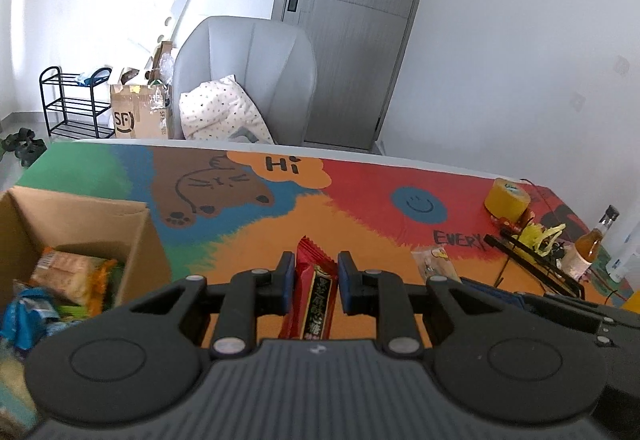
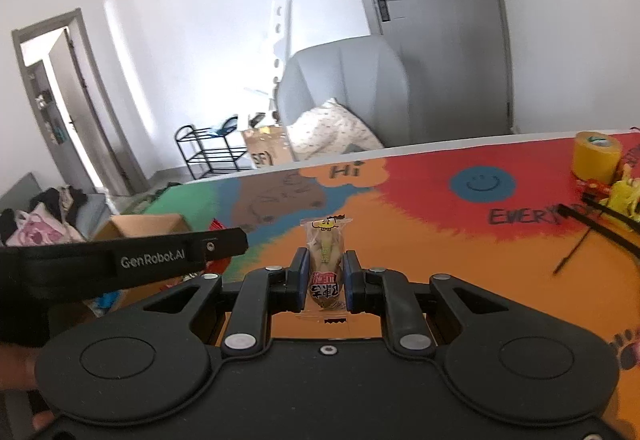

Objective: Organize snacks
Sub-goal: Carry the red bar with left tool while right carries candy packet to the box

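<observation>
Left jaws clamped on red snack bar (image 1: 313,294), open box (image 1: 76,228) contents shown, right jaws pinching clear-wrapped snack (image 2: 325,264)

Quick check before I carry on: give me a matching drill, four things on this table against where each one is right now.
Things:
1. red snack bar
2. clear-wrapped snack
3. cardboard box
4. yellow tape roll

Places:
A. far right of the table
B. in the right gripper
C. left edge of the table
D. in the left gripper

Pairs: 1-D, 2-B, 3-C, 4-A
</observation>
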A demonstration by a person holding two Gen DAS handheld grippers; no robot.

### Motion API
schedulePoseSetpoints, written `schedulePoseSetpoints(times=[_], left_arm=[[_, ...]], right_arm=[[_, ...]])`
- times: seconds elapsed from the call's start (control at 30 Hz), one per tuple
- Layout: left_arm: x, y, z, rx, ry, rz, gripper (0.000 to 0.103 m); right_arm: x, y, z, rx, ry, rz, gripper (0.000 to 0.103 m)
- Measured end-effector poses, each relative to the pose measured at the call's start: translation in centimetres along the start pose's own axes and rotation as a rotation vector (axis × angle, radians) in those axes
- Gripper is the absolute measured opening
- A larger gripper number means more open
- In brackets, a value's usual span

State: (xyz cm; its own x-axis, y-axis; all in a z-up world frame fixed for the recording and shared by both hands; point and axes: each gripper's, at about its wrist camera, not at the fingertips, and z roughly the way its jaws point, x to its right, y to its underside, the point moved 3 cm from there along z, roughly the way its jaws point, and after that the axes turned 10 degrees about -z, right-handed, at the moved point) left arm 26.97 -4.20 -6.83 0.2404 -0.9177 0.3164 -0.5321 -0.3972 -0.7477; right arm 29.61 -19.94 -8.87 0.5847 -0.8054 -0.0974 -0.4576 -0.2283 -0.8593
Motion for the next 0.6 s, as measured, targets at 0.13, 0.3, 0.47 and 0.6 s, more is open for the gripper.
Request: schedulePoseSetpoints(times=[0.13, 0.3, 0.47, 0.6], left_arm=[[-1.2, -0.3, -1.3, 0.008, 0.001, -0.01, 0.021], [-3.0, -0.8, -3.3, 0.029, -0.003, -0.022, 0.021], [-5.1, -1.3, -5.3, 0.053, -0.019, -0.039, 0.021], [-6.9, -1.7, -6.6, 0.073, -0.038, -0.057, 0.021]], right_arm=[[-1.6, -0.5, -0.3, 0.002, -0.007, -0.022, 0.016], [-3.7, -1.1, -0.5, 0.016, -0.028, -0.05, 0.016], [-5.6, -1.6, -0.4, 0.038, -0.048, -0.067, 0.016], [-6.9, -2.1, -0.1, 0.043, -0.068, -0.085, 0.016]])
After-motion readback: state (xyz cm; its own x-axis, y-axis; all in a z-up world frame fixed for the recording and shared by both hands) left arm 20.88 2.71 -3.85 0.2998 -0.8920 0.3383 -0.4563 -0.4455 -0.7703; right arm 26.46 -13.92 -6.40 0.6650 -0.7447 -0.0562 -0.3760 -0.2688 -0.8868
